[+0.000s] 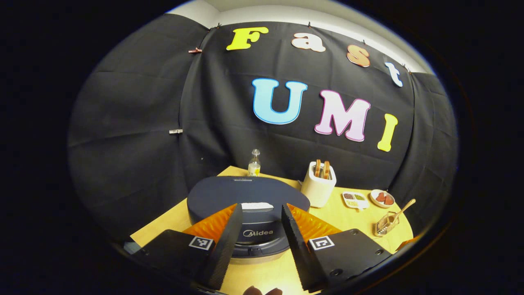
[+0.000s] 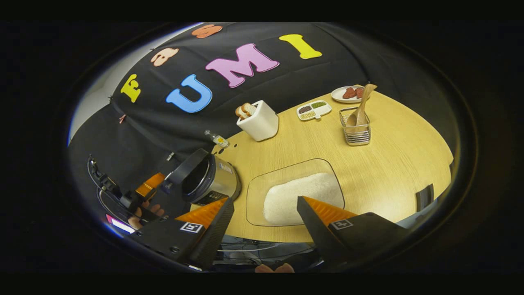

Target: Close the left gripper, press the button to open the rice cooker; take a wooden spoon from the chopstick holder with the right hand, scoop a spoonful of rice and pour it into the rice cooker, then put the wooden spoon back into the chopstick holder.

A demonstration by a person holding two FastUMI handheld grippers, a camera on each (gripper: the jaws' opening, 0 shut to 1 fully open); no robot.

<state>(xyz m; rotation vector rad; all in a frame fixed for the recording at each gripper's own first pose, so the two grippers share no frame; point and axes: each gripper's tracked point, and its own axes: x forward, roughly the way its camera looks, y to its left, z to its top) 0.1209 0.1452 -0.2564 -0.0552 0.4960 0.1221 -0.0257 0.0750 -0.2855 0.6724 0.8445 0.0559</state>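
Observation:
The rice cooker (image 1: 245, 196) stands right in front of my left gripper (image 1: 260, 208), its dark lid down and its pale button (image 1: 257, 206) facing me. The left gripper is open, one finger on either side of the button, holding nothing. The right gripper view shows the cooker (image 2: 206, 180) at the table's left, with the left gripper (image 2: 149, 184) and a hand behind it. My right gripper (image 2: 265, 201) hangs open over the near edge of a glass tray (image 2: 254, 188) of rice (image 2: 299, 194). The wooden spoon (image 2: 361, 108) stands in the wire chopstick holder (image 2: 355, 133) at the far right.
A white toaster (image 2: 260, 121) with bread, a small bottle (image 2: 219, 140), a divided dish (image 2: 313, 110) and a plate (image 2: 342, 95) of red pieces line the back of the wooden table (image 2: 393, 164). The holder (image 1: 386, 224) and spoon (image 1: 403, 207) sit far right in the left gripper view.

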